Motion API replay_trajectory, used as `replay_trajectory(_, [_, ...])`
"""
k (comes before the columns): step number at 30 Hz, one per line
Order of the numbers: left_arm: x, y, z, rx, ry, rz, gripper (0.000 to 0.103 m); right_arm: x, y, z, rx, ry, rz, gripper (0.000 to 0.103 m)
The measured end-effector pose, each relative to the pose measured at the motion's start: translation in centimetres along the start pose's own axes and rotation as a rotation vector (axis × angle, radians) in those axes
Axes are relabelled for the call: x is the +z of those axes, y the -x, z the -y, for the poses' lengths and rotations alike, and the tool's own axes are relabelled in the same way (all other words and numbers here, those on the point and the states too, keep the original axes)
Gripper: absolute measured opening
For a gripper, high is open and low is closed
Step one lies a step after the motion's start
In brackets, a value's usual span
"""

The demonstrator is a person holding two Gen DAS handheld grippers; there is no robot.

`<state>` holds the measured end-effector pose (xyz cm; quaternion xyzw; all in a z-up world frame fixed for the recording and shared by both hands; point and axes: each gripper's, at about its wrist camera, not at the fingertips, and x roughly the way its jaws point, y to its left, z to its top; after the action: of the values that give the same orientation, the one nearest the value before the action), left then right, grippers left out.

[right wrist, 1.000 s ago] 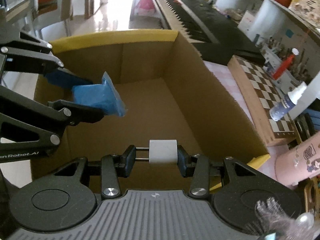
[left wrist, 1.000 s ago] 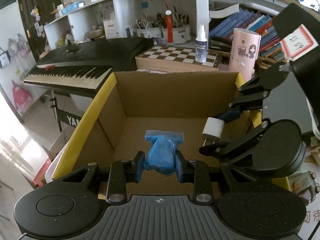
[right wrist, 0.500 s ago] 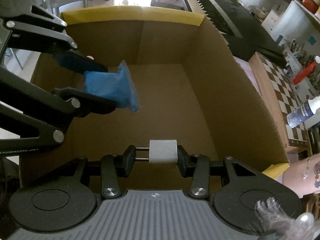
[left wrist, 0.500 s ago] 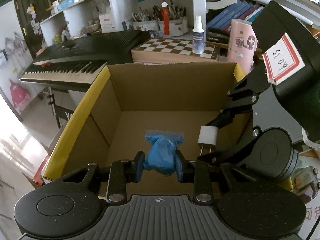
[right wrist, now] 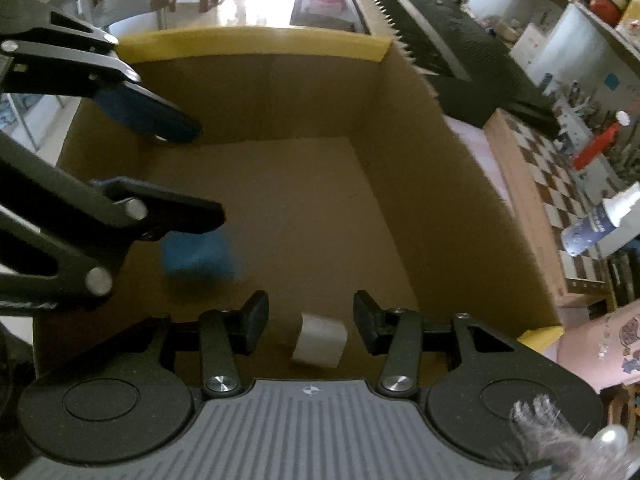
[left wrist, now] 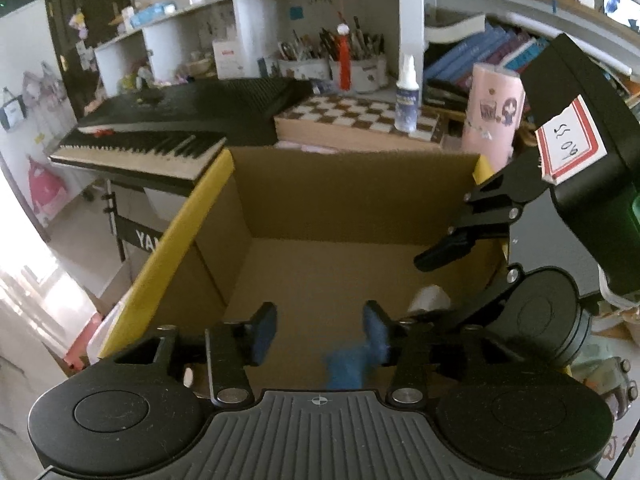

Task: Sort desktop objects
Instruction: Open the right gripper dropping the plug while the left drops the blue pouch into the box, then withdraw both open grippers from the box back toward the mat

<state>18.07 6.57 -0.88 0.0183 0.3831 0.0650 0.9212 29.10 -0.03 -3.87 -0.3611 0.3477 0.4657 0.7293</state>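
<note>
Over the box [left wrist: 352,184], both my grippers have let go.

Behind the box sit a keyboard [left wrist: 168,132] and a chessboard [left wrist: 360,120] with a spray bottle [left wrist: 407,100] standing on it. Above the box floor, my left gripper [left wrist: 320,330] has just been opening; its fingers are spread and the blue bag [right wrist: 196,254], blurred, is below them, pinched by neither pad. My right gripper [right wrist: 308,316] has just been opening too, its fingers apart, with the white plug [right wrist: 320,338] loose and tilted between them, touching neither.
</note>
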Motion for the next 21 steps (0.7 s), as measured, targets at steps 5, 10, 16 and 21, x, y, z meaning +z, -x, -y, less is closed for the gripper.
replay_trajectory(5, [-0.1, 1.2, -0.3, 0.017, -0.007, 0.05, 0.071, -0.1, 1.8, 0.4, -0.069, -0.066, 0.048, 0.048])
replay_trajectory(10, [-0.2, 2.7, -0.7, 0.019, -0.005, 0.105, 0.08, -0.4, 4.7, 0.1, -0.138, -0.131, 0.099, 0.05])
replay_trajectory(16, [-0.6, 4.7, -1.5, 0.034, -0.032, 0.18, 0.089, -1.1, 8.3, -1.0, -0.232, -0.239, 0.178, 0.058])
replay_trajectory(21, [-1.3, 5.8, -2.5, 0.038, -0.024, 0.211, 0.09, -2.1, 10.7, -2.6, -0.315, -0.382, 0.233, 0.062])
